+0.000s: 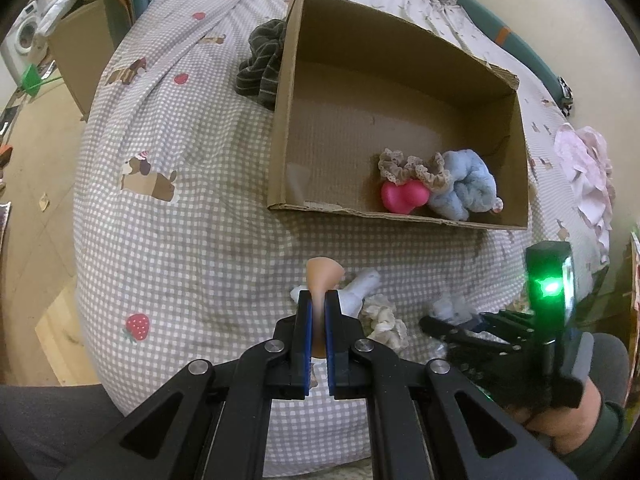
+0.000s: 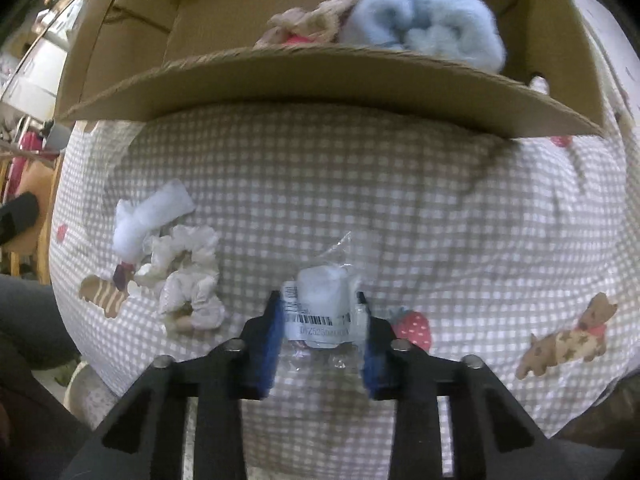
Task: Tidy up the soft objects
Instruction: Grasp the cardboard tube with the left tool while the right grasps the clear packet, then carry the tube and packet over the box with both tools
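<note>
Pinching a peach sponge (image 1: 322, 276), left tongs (image 1: 319, 300) hide its base.

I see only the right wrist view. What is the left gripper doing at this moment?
Observer: The left gripper is shut on a peach-coloured soft object.
Operator: Is there free place in the box?
Observer: Yes. The floor of the cardboard box is bare in its left half; a pink soft toy sits at the right.
Operator: Is anything lying beside the box?
Observer: A dark striped cloth lies outside its left wall.
</note>
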### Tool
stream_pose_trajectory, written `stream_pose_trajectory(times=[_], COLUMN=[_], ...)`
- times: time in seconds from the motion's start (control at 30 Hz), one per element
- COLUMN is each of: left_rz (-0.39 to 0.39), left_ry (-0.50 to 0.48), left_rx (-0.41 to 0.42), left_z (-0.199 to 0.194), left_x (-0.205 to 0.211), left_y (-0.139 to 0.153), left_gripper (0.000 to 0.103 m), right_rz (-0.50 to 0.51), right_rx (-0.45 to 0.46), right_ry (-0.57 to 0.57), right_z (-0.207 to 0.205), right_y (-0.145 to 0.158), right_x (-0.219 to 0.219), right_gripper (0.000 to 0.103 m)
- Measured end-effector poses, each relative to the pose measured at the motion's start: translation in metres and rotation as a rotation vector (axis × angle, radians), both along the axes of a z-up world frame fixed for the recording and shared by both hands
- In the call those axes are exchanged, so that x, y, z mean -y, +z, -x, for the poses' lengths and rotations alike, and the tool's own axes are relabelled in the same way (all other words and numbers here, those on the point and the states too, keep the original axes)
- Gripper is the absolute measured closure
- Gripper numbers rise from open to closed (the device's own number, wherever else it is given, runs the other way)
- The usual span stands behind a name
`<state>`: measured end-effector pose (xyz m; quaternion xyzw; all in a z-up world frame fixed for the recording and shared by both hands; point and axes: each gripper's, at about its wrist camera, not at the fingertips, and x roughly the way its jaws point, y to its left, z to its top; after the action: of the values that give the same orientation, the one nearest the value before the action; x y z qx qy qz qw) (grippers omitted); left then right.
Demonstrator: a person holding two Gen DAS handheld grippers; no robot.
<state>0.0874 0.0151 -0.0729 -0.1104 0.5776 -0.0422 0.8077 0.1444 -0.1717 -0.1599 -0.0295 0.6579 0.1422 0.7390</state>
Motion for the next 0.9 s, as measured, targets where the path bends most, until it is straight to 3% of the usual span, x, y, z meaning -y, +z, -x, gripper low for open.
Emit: stream_pose_trajectory(times=[0.3,0.6,0.9], left_rz=[-0.025,-0.057,-0.083], left_ry=[0.012,0.024,0.033], left_rx=[0.020,0.033,0.152], left_z=[0.002,0.003,0.006], left_x=[-0.002,-0.003,0.003], left_y=[0.001,0.003,0.030], left_gripper=[0.098,0.098,0.098], right_rz=[-0.097,-0.162,-0.208], right_rx=[0.095,0.155,0.255], right_ry=[-0.082,-0.084,-0.060], right_z=[0.010,0.038,0.030], right_y=[0.030,0.051,0.093], right_x=[0.046,0.070,0.058], right_gripper=[0.075,0.075,0.075])
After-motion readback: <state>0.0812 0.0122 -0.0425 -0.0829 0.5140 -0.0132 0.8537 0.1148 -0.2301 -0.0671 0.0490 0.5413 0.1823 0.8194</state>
